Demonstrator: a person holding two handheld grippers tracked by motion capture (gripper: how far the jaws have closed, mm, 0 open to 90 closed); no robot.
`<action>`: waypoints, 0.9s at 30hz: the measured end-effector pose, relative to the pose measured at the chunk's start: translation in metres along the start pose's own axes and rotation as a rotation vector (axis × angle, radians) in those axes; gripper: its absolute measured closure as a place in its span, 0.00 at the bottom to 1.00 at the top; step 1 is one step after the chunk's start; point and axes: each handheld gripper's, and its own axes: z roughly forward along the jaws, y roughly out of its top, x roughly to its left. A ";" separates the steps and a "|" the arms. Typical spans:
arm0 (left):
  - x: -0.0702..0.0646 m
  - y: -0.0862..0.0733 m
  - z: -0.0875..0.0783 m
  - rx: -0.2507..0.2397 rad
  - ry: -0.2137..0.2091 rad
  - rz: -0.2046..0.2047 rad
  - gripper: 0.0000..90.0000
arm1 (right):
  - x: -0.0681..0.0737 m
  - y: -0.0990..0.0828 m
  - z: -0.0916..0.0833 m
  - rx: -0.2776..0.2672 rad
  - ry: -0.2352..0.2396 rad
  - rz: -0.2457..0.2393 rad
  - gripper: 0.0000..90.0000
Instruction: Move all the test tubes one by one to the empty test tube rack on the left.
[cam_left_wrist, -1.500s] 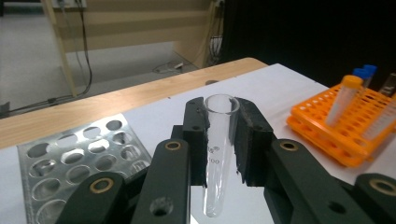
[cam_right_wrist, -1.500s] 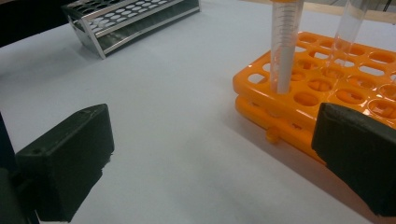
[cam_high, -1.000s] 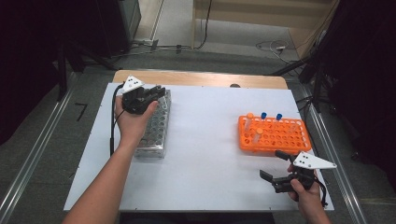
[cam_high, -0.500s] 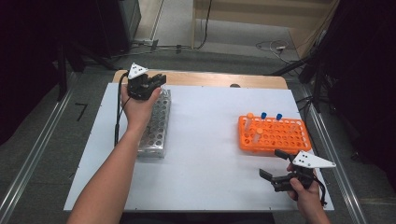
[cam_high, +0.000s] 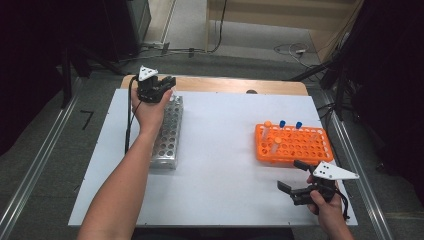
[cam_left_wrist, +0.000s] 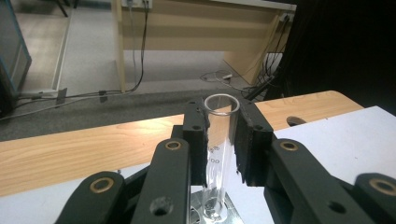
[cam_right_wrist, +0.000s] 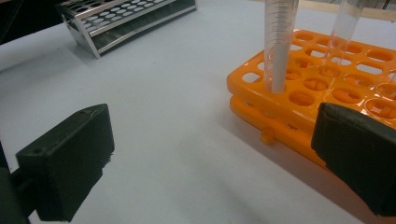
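Reaching over the far end of the perforated metal rack (cam_high: 167, 131), the left gripper (cam_left_wrist: 219, 140) is clamped on a clear, upright glass tube (cam_left_wrist: 218, 154); the right gripper (cam_high: 296, 181) is held wide open beside the orange plastic rack (cam_high: 292, 145).

Grey carpeted floor (cam_high: 50, 145) all round, crossed at left and right of the frame by pale metal rails (cam_high: 35, 170). Toward the top, a light wooden desk (cam_high: 280, 12) with cables (cam_high: 200, 50) trailing beneath and a white plug (cam_high: 300, 50) lying beside them. Dark cabinet (cam_high: 125, 25) at upper left, black curtain (cam_high: 390, 75) down the right edge (deep in shadow). Pale wooden table edge (cam_high: 230, 85) across the middle, bearing a white sheet (cam_high: 225, 150). Even, soft indoor light.
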 end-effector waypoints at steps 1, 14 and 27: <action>-0.001 -0.001 0.002 0.009 0.000 0.004 0.85 | 0.000 0.000 0.000 0.002 0.000 0.000 0.00; -0.010 -0.010 0.012 0.127 0.029 0.063 0.85 | 0.000 0.000 0.001 0.004 0.004 -0.003 0.00; -0.008 -0.013 0.013 0.191 0.019 0.035 0.74 | -0.001 0.000 0.004 0.005 -0.001 -0.005 0.00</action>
